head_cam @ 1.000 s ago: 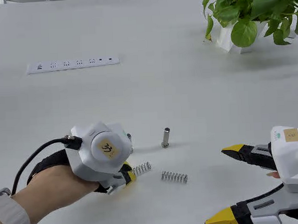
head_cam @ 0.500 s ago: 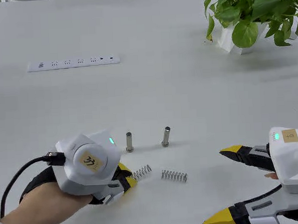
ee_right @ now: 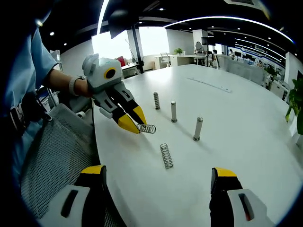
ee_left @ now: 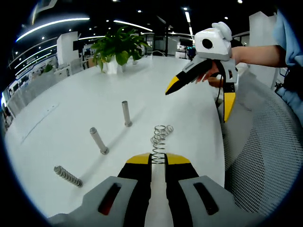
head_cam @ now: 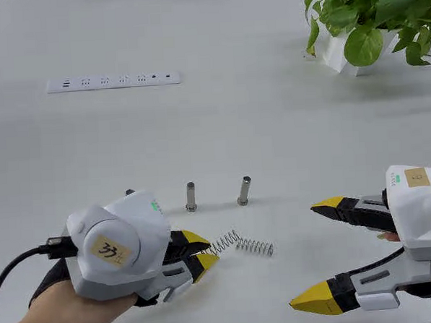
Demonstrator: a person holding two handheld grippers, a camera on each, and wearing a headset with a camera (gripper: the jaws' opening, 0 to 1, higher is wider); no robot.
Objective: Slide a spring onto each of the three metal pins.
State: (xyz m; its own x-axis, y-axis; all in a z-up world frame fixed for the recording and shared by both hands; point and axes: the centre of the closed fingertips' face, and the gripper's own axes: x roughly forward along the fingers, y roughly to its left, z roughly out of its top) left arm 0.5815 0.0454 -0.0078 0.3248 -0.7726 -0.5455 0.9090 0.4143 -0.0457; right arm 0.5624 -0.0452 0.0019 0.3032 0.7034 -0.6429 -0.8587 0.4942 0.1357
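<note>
While the right gripper [head_cam: 307, 254] hangs at the near right of the white worktop [head_cam: 271, 115], jaws spread wide and empty, the left gripper [head_cam: 206, 257] has its jaws closed on one end of a spring [head_cam: 223, 243]. It juts forward from them, nearly level. Ahead and left of its free end, in the left gripper view, stand two upright bare pins, the left pin [head_cam: 191, 197] and the right pin [head_cam: 244, 190], both closer to the left gripper. A loose spring [head_cam: 256, 246] lies beside the held one. A third pin [ee_right: 156, 100] already wears its spring.
</note>
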